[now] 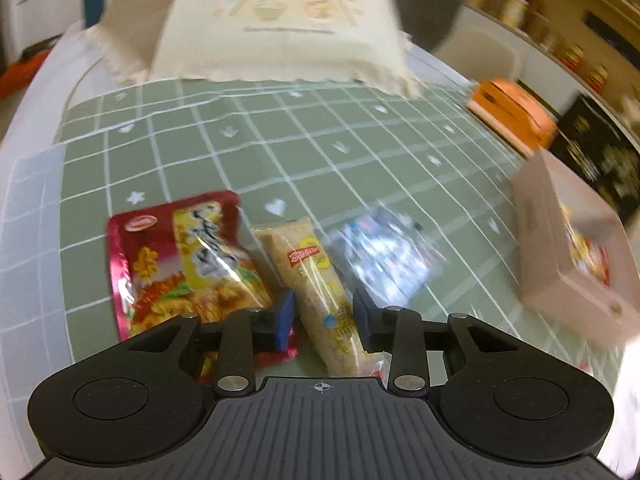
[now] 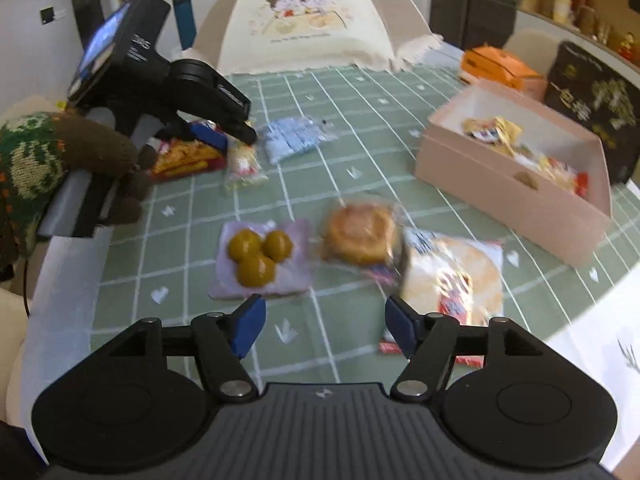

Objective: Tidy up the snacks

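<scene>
Just beige snack stick between left gripper fingers.

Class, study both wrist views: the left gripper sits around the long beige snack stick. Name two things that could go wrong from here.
1. The left gripper is open astride the beige snack stick; one finger overlaps the red pouch, so closing may pinch both.
2. The pink box lies far across the table, so a loosely held stick could slip during the carry.

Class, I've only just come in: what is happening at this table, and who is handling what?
A person is sorting snacks with two hand-held grippers. The left gripper is open astride a long beige snack pack beside a red pouch. The right gripper hovers open and empty before a packet of three yellow balls and a round pastry. The pink box already holds several snacks.
</scene>
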{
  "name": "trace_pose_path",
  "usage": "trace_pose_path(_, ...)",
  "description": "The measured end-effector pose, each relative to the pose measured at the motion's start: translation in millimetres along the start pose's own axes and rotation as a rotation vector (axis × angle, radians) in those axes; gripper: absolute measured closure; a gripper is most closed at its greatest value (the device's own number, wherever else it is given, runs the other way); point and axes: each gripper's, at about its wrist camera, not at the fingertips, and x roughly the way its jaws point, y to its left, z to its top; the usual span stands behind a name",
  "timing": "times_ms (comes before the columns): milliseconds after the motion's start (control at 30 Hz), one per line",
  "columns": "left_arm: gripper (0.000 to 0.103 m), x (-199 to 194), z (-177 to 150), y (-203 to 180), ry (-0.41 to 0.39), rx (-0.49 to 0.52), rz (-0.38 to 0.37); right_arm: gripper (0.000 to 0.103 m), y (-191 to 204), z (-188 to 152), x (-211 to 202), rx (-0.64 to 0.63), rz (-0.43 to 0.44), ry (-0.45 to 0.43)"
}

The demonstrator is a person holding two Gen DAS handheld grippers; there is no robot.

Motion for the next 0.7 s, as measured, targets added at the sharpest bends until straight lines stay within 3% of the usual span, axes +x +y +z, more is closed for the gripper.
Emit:
trace_pose_path(100, 0.069, -14, -20, -5, 0.018, 0.089, -0.065, 0.036, -4, -7, 2, 0.018, 0.009, 0.017)
trace_pose_path(233, 0.075, -42, -51, -6, 0.052, 0.175, -0.064, 0.036, 9, -5, 8, -0.005, 0.057, 0.009)
trace_pose_path(433, 0.075, -70, -80, 1, 0.075, 0.137, -0.036, 0.034, 27, 9, 36, -0.025, 0.118, 0.004)
trace_pose_path(533, 0.075, -71, -81, 1, 0.078, 0.123, -0.031, 0.031, 38, 13, 52, -0.082, 0.078, 0.017)
trace_pose_path(700, 0.069, -64, -82, -5, 0.088, 0.127, -0.017, 0.027, 29, 6, 43, -0.168, 0.011, 0.018)
